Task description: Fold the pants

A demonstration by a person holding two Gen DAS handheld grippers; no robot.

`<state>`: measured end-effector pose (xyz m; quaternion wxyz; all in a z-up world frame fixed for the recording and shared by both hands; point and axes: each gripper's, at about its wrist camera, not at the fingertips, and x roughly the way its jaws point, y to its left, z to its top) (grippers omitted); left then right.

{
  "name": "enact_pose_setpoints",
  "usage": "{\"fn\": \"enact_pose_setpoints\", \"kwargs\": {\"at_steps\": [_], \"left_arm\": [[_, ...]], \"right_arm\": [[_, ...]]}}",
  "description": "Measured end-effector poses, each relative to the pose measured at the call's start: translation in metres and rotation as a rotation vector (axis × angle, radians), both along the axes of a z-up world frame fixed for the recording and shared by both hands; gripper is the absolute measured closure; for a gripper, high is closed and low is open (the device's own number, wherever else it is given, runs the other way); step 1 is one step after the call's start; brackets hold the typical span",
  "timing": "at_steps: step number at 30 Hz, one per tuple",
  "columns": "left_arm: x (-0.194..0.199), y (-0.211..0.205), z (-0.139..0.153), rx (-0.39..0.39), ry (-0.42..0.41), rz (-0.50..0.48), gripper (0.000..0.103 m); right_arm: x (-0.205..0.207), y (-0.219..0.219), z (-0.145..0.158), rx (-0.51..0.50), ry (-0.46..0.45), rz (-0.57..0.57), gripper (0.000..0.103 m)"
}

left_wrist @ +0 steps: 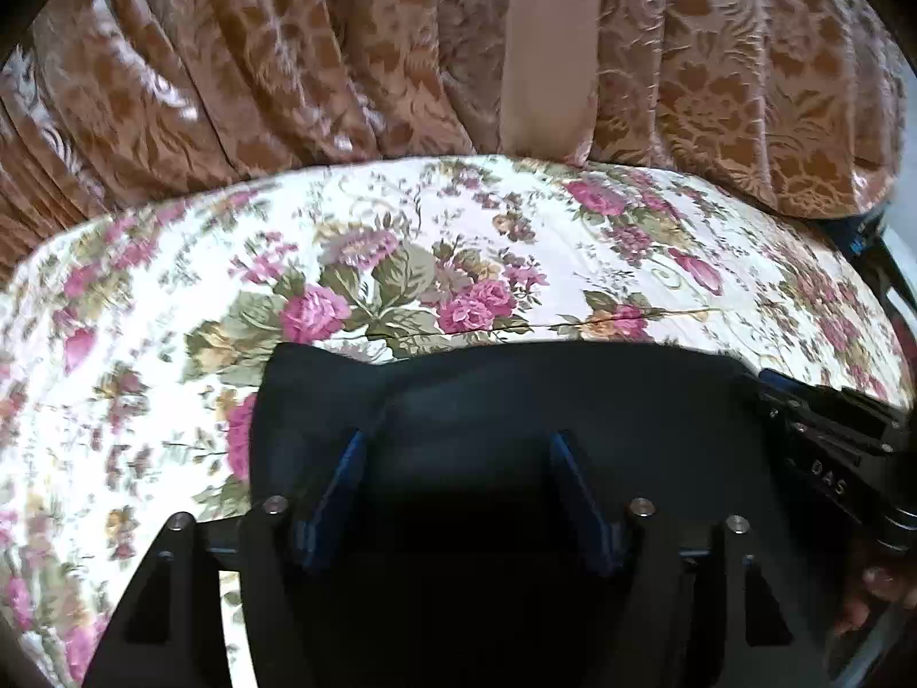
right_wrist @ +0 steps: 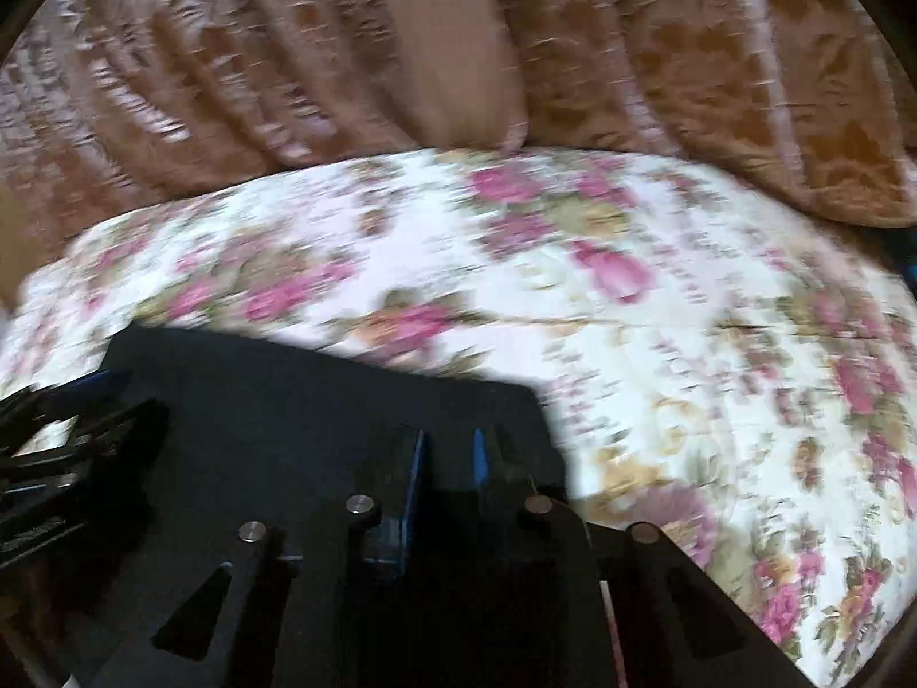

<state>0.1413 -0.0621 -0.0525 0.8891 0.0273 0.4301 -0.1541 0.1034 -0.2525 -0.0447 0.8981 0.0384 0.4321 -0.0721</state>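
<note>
Dark navy pants (left_wrist: 516,395) lie folded on the floral bedspread (left_wrist: 401,241), straight in front of both grippers. My left gripper (left_wrist: 458,458) is open, its blue pads wide apart just above the pants. In the right wrist view the pants (right_wrist: 275,395) fill the lower left. My right gripper (right_wrist: 450,453) has its jaws nearly together over the pants' right edge, with a narrow gap between the blue pads. I cannot tell if cloth is pinched between them. The right view is motion-blurred.
Brown patterned curtains (left_wrist: 286,57) hang behind the bed, with a plain beige strip (left_wrist: 544,46) between them. The right gripper's body (left_wrist: 831,447) shows at the left view's right edge; the left gripper (right_wrist: 57,447) shows at the right view's left edge.
</note>
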Motion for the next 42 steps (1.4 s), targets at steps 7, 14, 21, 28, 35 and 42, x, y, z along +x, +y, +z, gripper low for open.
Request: {"fn": "enact_pose_setpoints", "kwargs": {"at_steps": [7, 14, 21, 28, 35, 42], "left_arm": [[0.000, 0.000, -0.010, -0.020, -0.035, 0.029, 0.032], [-0.035, 0.021, 0.002, -0.106, -0.104, 0.048, 0.032], [-0.108, 0.036, 0.005, -0.147, -0.170, 0.010, 0.026], [-0.148, 0.045, -0.010, -0.178, -0.170, 0.008, 0.026], [-0.175, 0.052, -0.013, -0.168, -0.218, -0.048, 0.026], [-0.148, 0.113, -0.005, -0.402, -0.114, 0.089, 0.011]], "right_arm": [[0.002, -0.043, -0.018, 0.265, -0.013, -0.095, 0.053], [-0.014, -0.038, -0.007, 0.236, -0.108, -0.080, 0.053], [-0.071, -0.032, 0.018, 0.253, -0.170, -0.019, 0.053], [-0.115, -0.019, 0.006, 0.232, -0.103, 0.047, 0.052], [-0.137, -0.039, -0.022, 0.358, -0.108, -0.017, 0.031], [-0.125, -0.055, -0.032, 0.539, -0.055, 0.038, 0.031]]}}
